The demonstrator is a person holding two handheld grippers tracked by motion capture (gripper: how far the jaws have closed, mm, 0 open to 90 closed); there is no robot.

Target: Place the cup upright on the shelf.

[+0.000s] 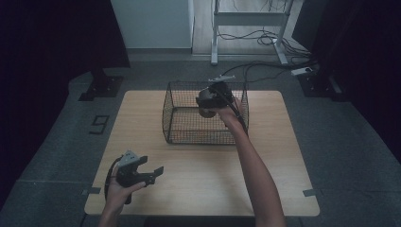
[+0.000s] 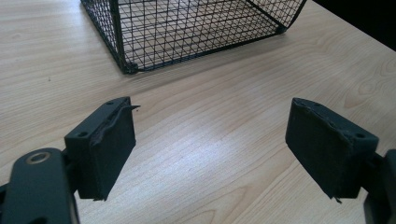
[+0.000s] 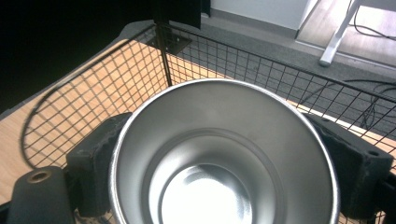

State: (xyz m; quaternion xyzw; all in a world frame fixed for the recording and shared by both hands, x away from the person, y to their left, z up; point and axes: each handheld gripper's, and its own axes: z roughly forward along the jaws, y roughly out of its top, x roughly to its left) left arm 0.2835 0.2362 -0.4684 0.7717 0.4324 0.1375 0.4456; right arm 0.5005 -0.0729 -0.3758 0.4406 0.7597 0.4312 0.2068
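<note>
One steel cup (image 3: pixel 224 154) clamped in right gripper (image 1: pixel 208 105) over wire basket (image 1: pixel 176 124), upper centre, left gripper (image 1: pixel 153 174) jaws apart, lower left, above wooden table (image 1: pixel 198 175).

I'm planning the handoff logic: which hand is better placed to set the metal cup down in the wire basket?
Right. The right gripper already clamps the metal cup over the wire basket. The left gripper is open and empty, low over the table near its front edge.
</note>
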